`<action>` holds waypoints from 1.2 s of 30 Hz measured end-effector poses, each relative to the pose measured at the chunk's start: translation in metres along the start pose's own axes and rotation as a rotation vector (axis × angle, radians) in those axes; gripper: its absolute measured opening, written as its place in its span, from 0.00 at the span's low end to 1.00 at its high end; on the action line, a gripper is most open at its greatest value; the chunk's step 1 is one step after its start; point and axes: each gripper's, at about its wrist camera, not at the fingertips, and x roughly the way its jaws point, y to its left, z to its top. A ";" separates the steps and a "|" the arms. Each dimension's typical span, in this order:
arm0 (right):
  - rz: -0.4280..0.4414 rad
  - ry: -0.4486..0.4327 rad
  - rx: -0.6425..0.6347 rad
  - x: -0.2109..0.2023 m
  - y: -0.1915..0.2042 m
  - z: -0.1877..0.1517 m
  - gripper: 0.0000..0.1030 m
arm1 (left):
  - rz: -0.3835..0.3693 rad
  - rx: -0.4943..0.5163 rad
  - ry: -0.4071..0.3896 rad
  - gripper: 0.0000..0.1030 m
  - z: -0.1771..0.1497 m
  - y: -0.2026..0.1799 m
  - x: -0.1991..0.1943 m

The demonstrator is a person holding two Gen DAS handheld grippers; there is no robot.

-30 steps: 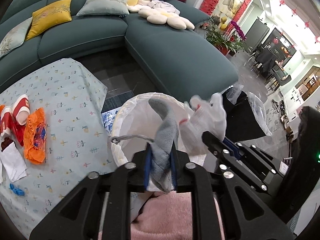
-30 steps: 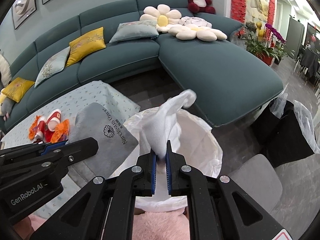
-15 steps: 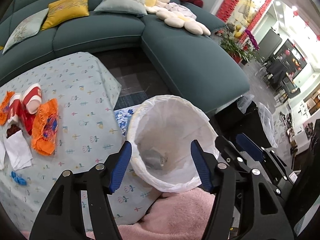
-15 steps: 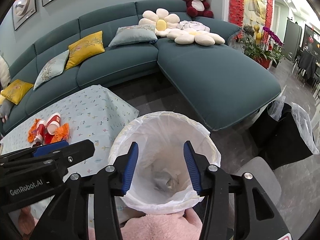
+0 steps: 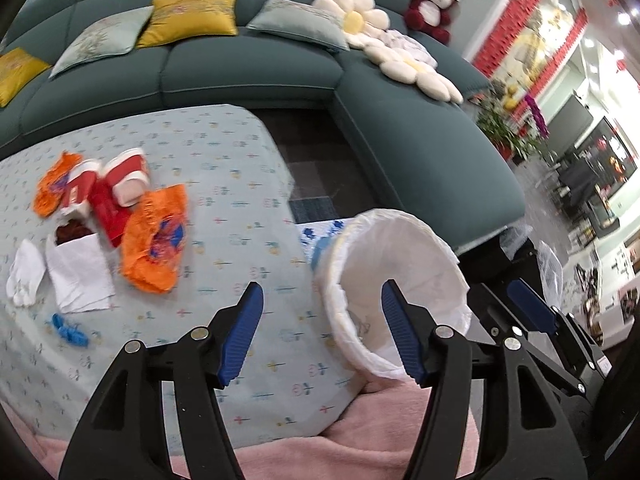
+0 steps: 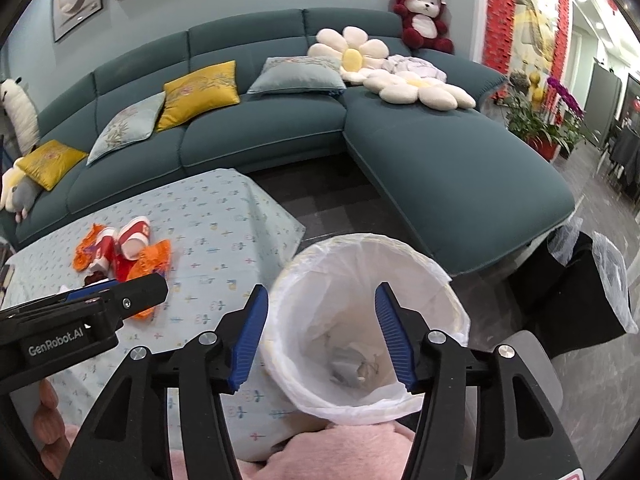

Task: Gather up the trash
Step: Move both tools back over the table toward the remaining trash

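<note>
While "GenRobot.AI" marks the left hand-held gripper [image 6: 96,312], jaws spread.

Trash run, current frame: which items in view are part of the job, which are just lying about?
Part of the job:
lined bin
orange wrappers
red-and-white cups
white napkin
blue scrap
left gripper and right gripper, both open and empty

Just lying about:
sofa
yellow cushions
flower pillows
teddy bear
potted plants

Crumpled scraps [image 6: 354,368] deep in the bin liner [image 6: 436,276] — blurred, unidentifiable.
</note>
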 end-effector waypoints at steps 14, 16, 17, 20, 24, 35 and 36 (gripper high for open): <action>0.060 -0.010 -0.129 -0.014 0.074 0.001 0.60 | 0.089 -0.107 -0.059 0.63 -0.006 0.068 -0.033; 0.069 -0.011 -0.149 -0.016 0.085 0.001 0.60 | 0.102 -0.129 -0.066 0.66 -0.007 0.080 -0.037; 0.071 -0.011 -0.157 -0.017 0.090 0.001 0.61 | 0.109 -0.139 -0.069 0.67 -0.008 0.084 -0.039; 0.079 -0.016 -0.172 -0.019 0.103 0.000 0.65 | 0.118 -0.171 -0.075 0.68 -0.012 0.100 -0.044; 0.099 -0.009 -0.177 -0.020 0.118 -0.001 0.66 | 0.139 -0.198 -0.076 0.69 -0.017 0.120 -0.050; 0.138 0.030 -0.194 -0.005 0.159 -0.006 0.67 | 0.232 -0.312 -0.040 0.73 -0.038 0.186 -0.055; 0.143 0.037 -0.193 -0.002 0.162 -0.007 0.67 | 0.248 -0.317 -0.029 0.73 -0.042 0.193 -0.053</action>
